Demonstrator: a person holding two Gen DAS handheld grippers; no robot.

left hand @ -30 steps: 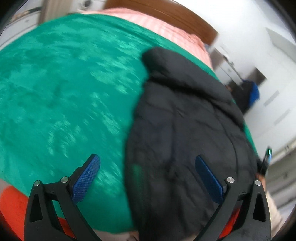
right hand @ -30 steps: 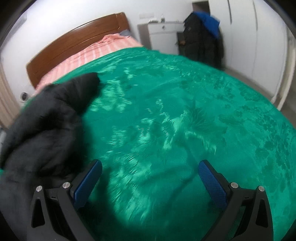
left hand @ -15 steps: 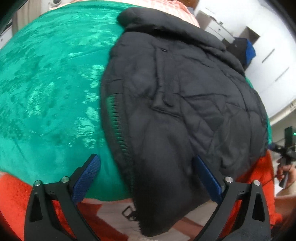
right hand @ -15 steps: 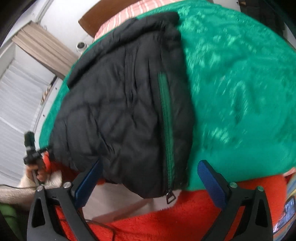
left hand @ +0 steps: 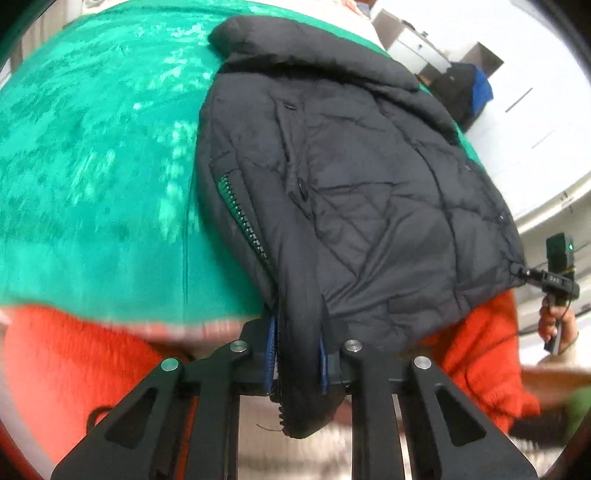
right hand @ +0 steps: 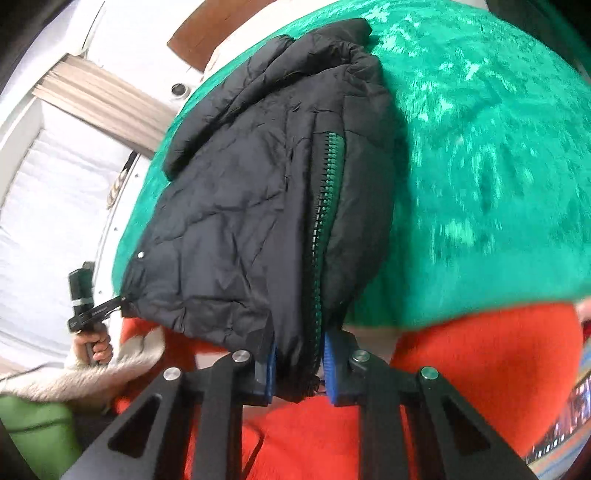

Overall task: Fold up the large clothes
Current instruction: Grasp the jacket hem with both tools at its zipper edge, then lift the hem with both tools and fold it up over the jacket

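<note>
A black quilted jacket (left hand: 362,177) with a green zipper lies on the green bedspread (left hand: 92,166), its hem hanging over the near edge of the bed. It also shows in the right wrist view (right hand: 240,192). My left gripper (left hand: 297,363) is shut on the jacket's hem at its left corner, by the zipper. My right gripper (right hand: 299,373) is shut on the hem at the jacket's other near corner, beside the zipper (right hand: 325,206). The jacket's collar lies at the far end.
An orange blanket (left hand: 74,369) hangs below the bedspread at the bed's near edge. A wooden headboard (right hand: 207,33) stands at the far end. A dark coat (left hand: 465,92) hangs by white cupboards. A curtain (right hand: 99,99) and a window are at the left.
Both grippers have moved in to the jacket's near hem and shut on it. They were open half a second ago.
</note>
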